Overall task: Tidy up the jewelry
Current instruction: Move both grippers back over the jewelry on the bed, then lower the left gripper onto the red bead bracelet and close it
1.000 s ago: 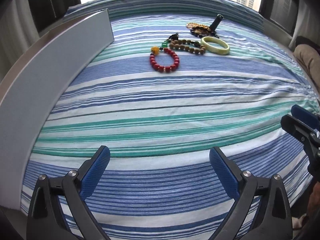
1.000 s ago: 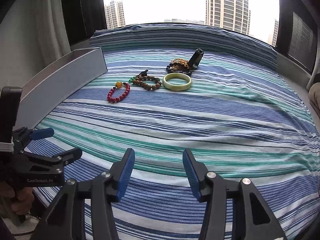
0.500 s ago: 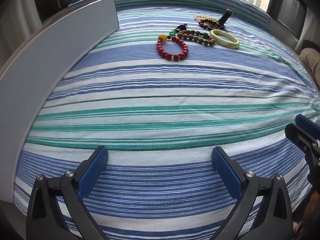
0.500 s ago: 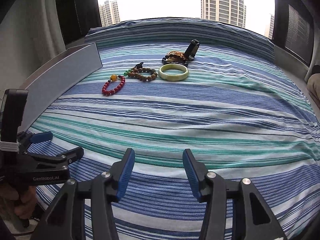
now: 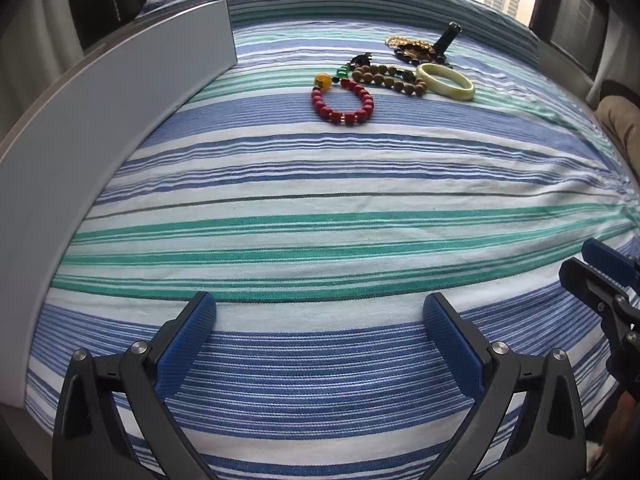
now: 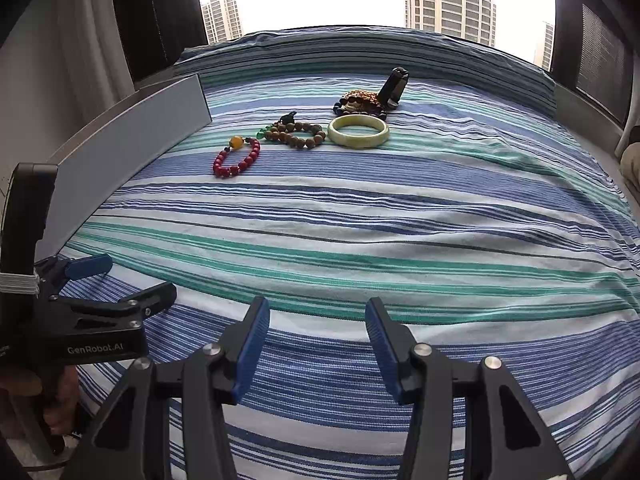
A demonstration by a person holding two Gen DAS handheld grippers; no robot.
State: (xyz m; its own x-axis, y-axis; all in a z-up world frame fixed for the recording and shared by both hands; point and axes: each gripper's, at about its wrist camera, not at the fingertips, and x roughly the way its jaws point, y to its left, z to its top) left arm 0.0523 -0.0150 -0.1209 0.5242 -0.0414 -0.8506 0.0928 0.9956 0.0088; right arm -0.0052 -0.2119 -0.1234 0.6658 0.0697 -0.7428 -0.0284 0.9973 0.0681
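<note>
The left gripper (image 5: 320, 320) is hovering low over the near part of a blue, teal and white striped cloth (image 5: 320, 184), its blue-padded jaws spread wide and holding nothing. The right gripper (image 6: 318, 332) is hanging beside it over the same near stretch, its jaws also parted and empty, though set closer together. All the jewelry is lying in a loose cluster at the far side of the cloth, well apart from both grippers. A red beaded bracelet with one amber bead (image 5: 342, 99) is sitting nearest, and a brown wooden bead bracelet (image 5: 390, 76) is lying just behind it, touching a pale green jade bangle (image 5: 446, 82) on the right. Behind those, a heap of dark and golden beads (image 5: 414, 47) is resting against a small black upright stand (image 5: 447, 40). A long grey flat panel (image 5: 100, 128) is standing on edge along the left side of the cloth.
</note>
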